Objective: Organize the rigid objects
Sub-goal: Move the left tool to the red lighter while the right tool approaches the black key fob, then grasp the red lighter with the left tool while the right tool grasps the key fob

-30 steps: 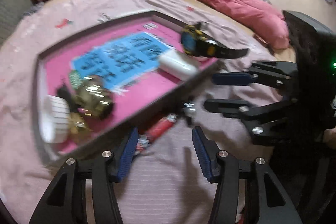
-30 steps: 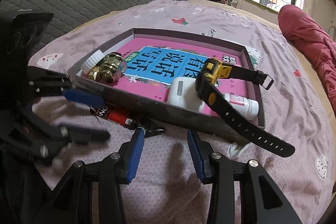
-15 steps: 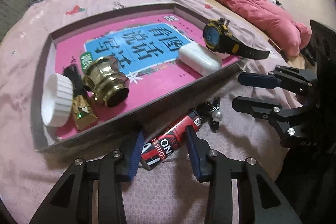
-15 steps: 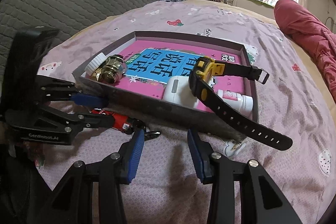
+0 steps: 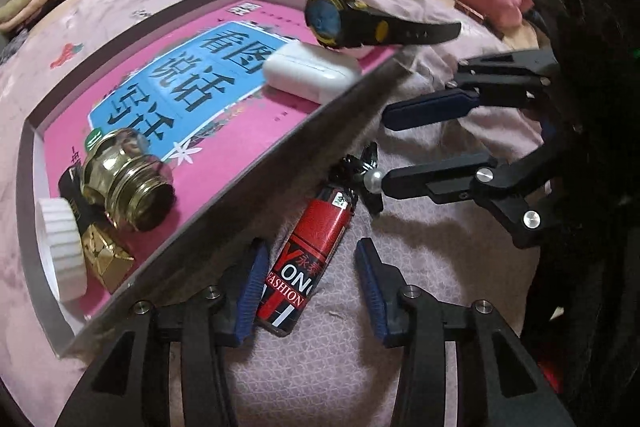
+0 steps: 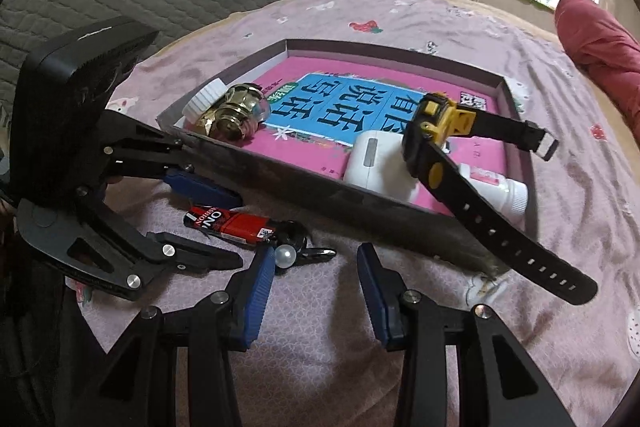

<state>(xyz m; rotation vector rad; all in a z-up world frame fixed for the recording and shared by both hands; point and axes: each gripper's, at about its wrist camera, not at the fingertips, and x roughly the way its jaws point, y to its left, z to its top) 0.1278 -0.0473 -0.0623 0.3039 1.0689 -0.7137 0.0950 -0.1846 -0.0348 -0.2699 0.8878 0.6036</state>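
I see my left tongs (image 5: pixel 308 285) spread wide around the red lighter (image 5: pixel 310 255), not pinching it. The lighter lies on the bed (image 5: pixel 420 267), just outside the tray (image 5: pixel 304 155). At 2 o'clock, my right tongs (image 6: pixel 316 291) are spread and empty.

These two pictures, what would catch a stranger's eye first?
Probably the shallow box on the bed, floored with a bright pink and blue book cover, a black and yellow watch draped over its near wall. In front lies a red lighter, between the left gripper's open blue-padded fingers.

Soft window daylight, fisheye-warped edges
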